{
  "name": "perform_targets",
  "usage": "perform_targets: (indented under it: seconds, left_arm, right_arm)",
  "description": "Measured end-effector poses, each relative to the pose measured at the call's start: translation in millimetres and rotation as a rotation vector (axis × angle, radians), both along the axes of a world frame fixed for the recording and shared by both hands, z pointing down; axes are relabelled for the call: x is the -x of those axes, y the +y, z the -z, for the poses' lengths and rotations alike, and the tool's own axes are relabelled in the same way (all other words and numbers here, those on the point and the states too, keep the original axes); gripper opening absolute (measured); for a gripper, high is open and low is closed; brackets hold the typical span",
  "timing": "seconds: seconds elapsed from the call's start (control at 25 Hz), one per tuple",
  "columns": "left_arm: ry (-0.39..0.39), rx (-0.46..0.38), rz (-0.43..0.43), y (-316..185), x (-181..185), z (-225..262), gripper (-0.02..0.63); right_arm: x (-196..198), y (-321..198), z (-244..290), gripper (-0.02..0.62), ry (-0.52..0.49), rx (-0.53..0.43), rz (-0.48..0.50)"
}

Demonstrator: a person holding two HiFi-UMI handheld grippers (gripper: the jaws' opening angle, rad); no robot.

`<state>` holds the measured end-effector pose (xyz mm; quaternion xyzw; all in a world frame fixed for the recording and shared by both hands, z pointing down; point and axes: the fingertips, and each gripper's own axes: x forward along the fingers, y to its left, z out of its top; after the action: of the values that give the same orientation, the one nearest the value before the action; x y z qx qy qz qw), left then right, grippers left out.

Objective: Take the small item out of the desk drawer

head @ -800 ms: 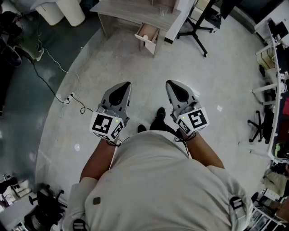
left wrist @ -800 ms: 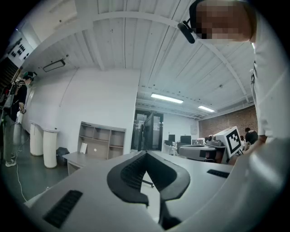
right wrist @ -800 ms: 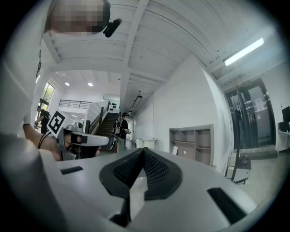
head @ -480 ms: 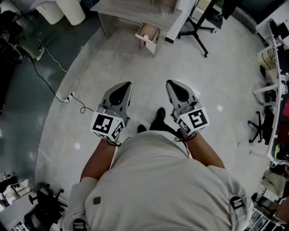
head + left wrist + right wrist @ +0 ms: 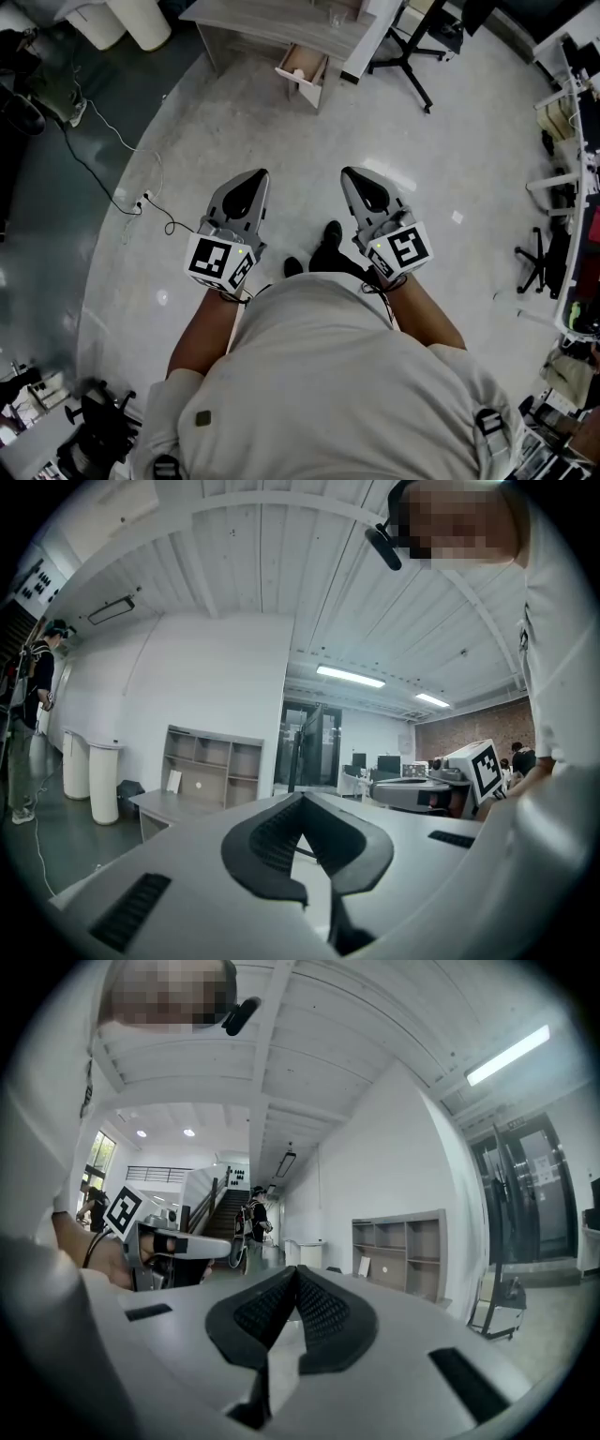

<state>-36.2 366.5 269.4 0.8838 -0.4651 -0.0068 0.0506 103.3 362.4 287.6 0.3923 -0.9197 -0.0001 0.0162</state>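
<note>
Desk (image 5: 272, 23) is cut off by the head view's top edge. Its drawer (image 5: 302, 67) hangs open, but it's too far off & too small for you to tell what's inside. In the left gripper view, your left gripper (image 5: 300, 803) covers the desk's lower front. Your torso (image 5: 328, 375) hides your legs.

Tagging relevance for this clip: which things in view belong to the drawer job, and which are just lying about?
Job: desk; open drawer; pale item inside it; left gripper and right gripper, both shut, empty.

Lying about: floor cable; white bins; black stand.
</note>
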Motion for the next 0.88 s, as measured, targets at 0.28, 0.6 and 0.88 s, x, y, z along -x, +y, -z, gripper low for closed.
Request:
perform_targets:
  seconds: [0.28,0.6,0.88]
  left_arm:
    - [-0.007,0.021,-0.004,-36.0,-29.1,-9.4,0.012]
    - [-0.013,0.037,0.002,-102.1,-83.2,-16.1,0.012]
    - [-0.043,0.038,0.014,-157.7,-137.3,-13.6,0.012]
  right_arm:
    - [-25.0,-35.5,-13.4,0.02,0.0,0.036,0.01]
    - [-74.7,-103.5,-26.1,0.02,-0.023,0.07,0.035]
    - [-119.7,-161.6,-29.6,0.02,-0.025,0.092,0.088]
